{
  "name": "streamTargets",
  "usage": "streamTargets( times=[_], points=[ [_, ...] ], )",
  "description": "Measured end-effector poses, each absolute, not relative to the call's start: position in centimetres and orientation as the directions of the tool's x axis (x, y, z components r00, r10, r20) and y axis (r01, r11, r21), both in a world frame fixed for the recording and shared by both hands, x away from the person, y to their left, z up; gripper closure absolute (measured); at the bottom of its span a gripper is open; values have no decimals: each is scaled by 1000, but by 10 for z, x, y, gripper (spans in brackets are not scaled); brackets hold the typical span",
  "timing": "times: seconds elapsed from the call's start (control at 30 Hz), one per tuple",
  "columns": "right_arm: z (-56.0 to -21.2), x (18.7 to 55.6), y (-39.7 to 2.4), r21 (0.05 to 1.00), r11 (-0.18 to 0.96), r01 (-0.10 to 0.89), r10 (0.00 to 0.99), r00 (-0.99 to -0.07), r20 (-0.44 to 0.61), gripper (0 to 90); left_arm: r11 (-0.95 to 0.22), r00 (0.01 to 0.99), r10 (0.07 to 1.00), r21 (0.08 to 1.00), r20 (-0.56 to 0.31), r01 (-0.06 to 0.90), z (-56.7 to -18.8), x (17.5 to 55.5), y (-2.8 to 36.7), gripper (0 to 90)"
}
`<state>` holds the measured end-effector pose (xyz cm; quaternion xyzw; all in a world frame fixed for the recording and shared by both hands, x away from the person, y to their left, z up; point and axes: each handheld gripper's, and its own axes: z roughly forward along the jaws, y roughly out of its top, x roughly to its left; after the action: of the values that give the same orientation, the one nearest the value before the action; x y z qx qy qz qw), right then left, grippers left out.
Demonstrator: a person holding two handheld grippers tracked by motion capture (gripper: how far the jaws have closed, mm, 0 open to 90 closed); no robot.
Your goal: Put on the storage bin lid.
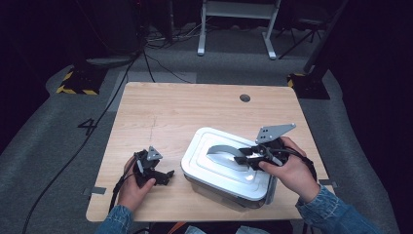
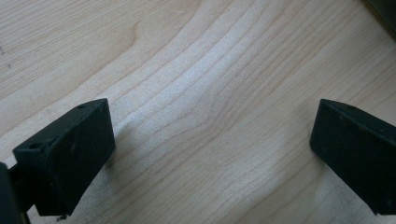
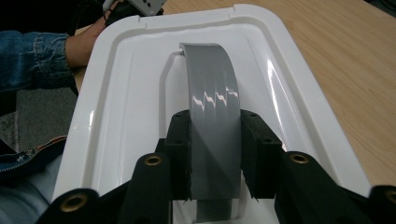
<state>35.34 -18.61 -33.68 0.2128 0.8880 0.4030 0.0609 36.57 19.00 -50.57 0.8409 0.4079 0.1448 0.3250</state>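
A white lid [image 1: 209,151] with a grey arched handle [image 1: 221,150] covers a clear plastic box [image 1: 229,192] on the right half of the wooden table [image 1: 170,112]. My right gripper [image 1: 243,158] comes in from the right and is shut on that handle. In the right gripper view both black pads [image 3: 180,154] press the sides of the grey handle [image 3: 210,79] above the lid [image 3: 130,93], with my right gripper [image 3: 215,154] centred on it. My left gripper [image 1: 165,176] lies on the table left of the box. Its jaws stand wide apart over bare wood [image 2: 187,56], so my left gripper [image 2: 210,154] is open.
A round cable hole [image 1: 245,98] sits near the table's far edge. Bare wood lies behind and left of the box. Cables [image 1: 97,126] trail across the grey floor at the left, and a white desk frame [image 1: 238,29] stands beyond the table.
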Motion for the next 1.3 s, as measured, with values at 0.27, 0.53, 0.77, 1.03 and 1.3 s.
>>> streamTargets(
  times=[0.27, 0.53, 0.77, 1.03, 1.3],
  points=[
    [-346, 349, -186, 724, 596, 349, 439, -896, 70, 676, -462, 628, 778, 662, -15, 589, -505, 366, 190, 3],
    [-351, 344, -188, 722, 591, 360, 440, -894, 86, 674, -462, 627, 779, 662, -15, 589, -505, 366, 190, 4],
    [-356, 341, -191, 718, 585, 378, 453, -886, 98, 669, -462, 628, 778, 662, -15, 590, -505, 366, 190, 3],
    [-351, 342, -192, 769, 522, 369, 474, -875, 99, 493, -462, 627, 779, 662, -15, 589, -505, 366, 190, 4],
    [-327, 355, -209, 809, 479, 341, 538, -842, 36, 463, -462, 627, 779, 663, -15, 590, -505, 366, 190, 4]
  ],
)
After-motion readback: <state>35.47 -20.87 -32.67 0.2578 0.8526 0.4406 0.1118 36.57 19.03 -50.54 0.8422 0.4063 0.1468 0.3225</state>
